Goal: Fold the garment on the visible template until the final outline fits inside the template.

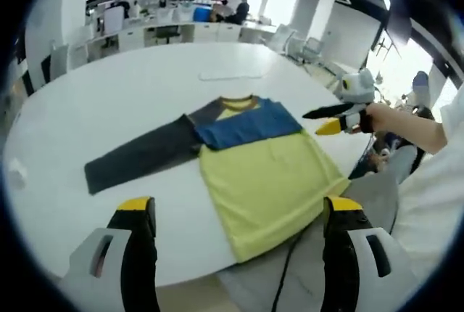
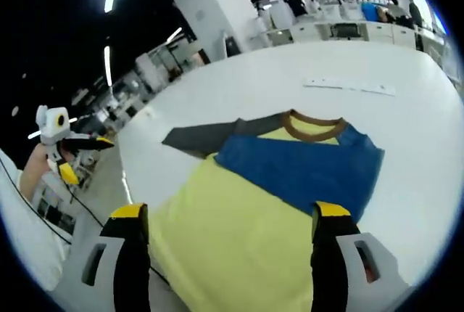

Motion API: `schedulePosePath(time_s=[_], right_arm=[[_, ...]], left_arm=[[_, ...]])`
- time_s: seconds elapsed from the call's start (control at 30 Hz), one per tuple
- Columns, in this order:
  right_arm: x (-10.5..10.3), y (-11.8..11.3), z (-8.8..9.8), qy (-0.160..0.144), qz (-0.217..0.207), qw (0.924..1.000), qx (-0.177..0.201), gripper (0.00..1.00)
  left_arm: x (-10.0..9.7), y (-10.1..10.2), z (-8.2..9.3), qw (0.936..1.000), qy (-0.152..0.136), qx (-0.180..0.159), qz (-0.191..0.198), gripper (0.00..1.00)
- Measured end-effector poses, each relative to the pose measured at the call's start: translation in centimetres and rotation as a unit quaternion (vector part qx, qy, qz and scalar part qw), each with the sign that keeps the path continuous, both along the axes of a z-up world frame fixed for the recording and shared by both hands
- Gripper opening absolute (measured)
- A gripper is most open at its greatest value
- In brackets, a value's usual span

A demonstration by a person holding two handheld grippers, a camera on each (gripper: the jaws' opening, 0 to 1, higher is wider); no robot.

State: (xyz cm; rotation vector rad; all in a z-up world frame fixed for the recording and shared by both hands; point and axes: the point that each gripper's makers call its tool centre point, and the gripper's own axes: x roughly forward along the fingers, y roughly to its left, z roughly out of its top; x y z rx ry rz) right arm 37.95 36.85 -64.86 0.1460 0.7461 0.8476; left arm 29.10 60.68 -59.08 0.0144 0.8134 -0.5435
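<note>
A long-sleeved garment (image 1: pixel 268 174) lies flat on the white oval table (image 1: pixel 145 87), with a yellow body, blue chest and brown collar (image 1: pixel 238 100). Its grey sleeve (image 1: pixel 138 156) stretches out to the left. My left gripper (image 1: pixel 239 210) hovers open near the hem at the table's near edge. My right gripper (image 1: pixel 313 123), held in a hand, comes in from the right beside the blue shoulder. In the right gripper view the garment (image 2: pixel 254 203) lies just ahead of my open right gripper (image 2: pixel 230 214), grey sleeve (image 2: pixel 199 138) pointing left. My left gripper (image 2: pixel 90 158) hangs off the table at left.
A thin pale strip (image 1: pixel 230 75) lies on the table beyond the collar, also seen as the strip (image 2: pixel 348 85). Office desks and chairs (image 1: pixel 167 29) stand behind the table. A person's white sleeve (image 1: pixel 435 181) is at right. A dark cable (image 1: pixel 290 268) hangs below the table edge.
</note>
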Motion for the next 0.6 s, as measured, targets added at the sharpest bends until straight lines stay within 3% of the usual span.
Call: schedulePosePath(time_s=[0.3,0.6], right_arm=[[-1.7,-2.9,0.6,-0.008,-0.025,0.9996,0.001,0.99],[-3.6,-5.5,2.1,-0.026,-0.053,0.9982,0.014,1.00]], left_arm=[[0.2,0.6,1.8,0.9997,-0.023,0.007,0.003,0.93],[-0.8,1.0,1.9,0.9996,-0.023,0.013,-0.005,0.93]])
